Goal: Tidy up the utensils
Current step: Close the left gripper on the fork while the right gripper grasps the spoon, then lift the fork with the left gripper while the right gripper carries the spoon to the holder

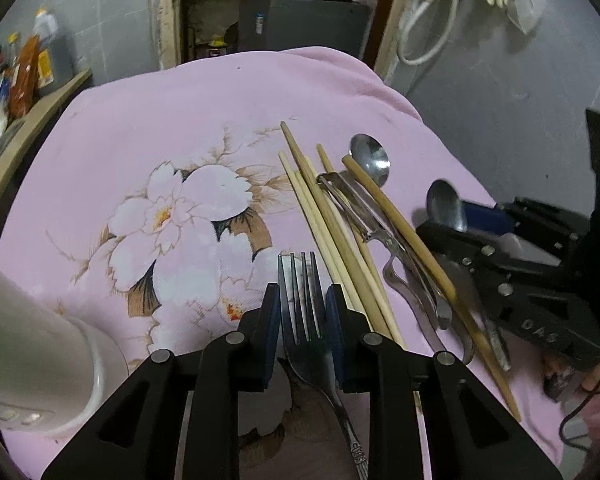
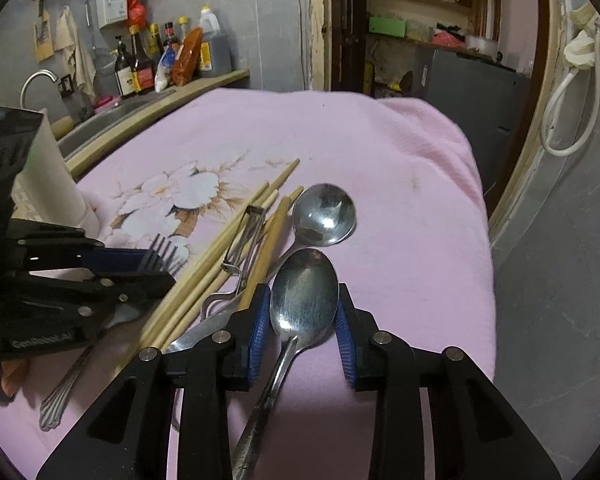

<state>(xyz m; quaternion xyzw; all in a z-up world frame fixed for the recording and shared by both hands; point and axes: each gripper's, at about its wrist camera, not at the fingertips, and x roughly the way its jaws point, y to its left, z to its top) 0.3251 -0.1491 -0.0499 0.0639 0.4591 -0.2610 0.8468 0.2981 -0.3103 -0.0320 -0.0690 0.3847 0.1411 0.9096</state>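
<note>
In the left wrist view, the left gripper is closed on a metal fork; the blue pads press on both sides of the fork head and the tines point forward, above the pink flowered cloth. Just to the right of it lie several wooden chopsticks in a loose bundle, with a metal peeler over them and a round spoon at the far end. Further right, the right gripper is seen from the side with a spoon bowl between its fingers. A white cylinder holder stands at the left edge. In the right wrist view, the right gripper holds an oval spoon by the edges of its bowl, the handle running back under the gripper. The round spoon lies on the cloth just beyond it. The chopsticks and the peeler lie to the left, and the left gripper with the fork is beside them.
</note>
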